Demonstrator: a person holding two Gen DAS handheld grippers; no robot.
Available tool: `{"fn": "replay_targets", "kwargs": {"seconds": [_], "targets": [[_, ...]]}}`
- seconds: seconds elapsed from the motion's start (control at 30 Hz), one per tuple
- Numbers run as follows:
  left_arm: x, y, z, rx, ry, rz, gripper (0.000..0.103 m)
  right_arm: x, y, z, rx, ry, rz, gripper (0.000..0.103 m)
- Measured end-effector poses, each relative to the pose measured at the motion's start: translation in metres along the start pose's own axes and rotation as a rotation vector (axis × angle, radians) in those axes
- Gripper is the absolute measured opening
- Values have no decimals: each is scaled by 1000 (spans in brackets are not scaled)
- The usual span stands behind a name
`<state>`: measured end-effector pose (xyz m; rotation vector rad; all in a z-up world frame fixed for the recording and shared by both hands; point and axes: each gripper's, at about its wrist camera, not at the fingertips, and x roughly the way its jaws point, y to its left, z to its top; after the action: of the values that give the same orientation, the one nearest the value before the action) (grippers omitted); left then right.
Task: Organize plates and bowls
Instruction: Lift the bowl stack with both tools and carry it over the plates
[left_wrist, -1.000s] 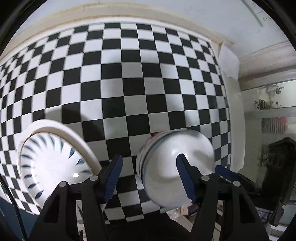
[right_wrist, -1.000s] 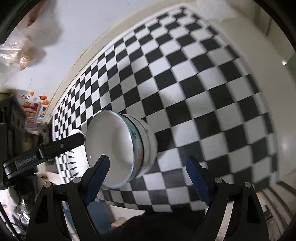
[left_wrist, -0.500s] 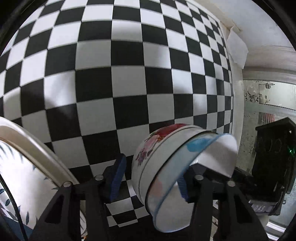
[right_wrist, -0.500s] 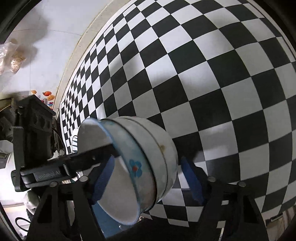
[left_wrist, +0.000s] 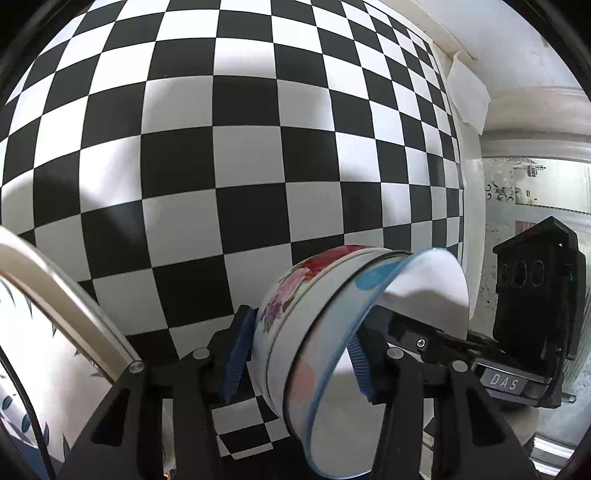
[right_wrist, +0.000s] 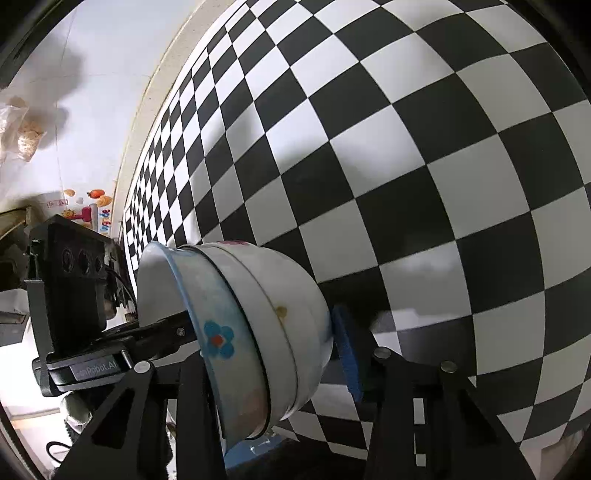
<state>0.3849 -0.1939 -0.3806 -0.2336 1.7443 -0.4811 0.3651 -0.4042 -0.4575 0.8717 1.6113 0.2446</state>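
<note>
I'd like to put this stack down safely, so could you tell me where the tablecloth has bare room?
The black-and-white checked tablecloth lies bare ahead of the nested white floral bowls, out to the folded white paper at its far corner. It is crowded near the large white leaf-patterned plate beside the left hand-held gripper, and around the right hand-held gripper, both straddling the bowls.

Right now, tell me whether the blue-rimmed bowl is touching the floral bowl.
Touching. The left wrist view shows the blue-rimmed bowl nested inside the floral bowl, rims together; the right wrist view shows the same, no gap.
</note>
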Motion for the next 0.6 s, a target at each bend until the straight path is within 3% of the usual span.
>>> {"fn": "replay_targets", "kwargs": {"seconds": [0.23, 0.6], "targets": [[-7, 0, -5, -8, -8, 19, 46, -1, -2, -11, 34, 27, 3, 44], [-42, -2, -10, -4, -57, 30, 46, -7, 30, -15, -15, 13, 25, 44]]}}
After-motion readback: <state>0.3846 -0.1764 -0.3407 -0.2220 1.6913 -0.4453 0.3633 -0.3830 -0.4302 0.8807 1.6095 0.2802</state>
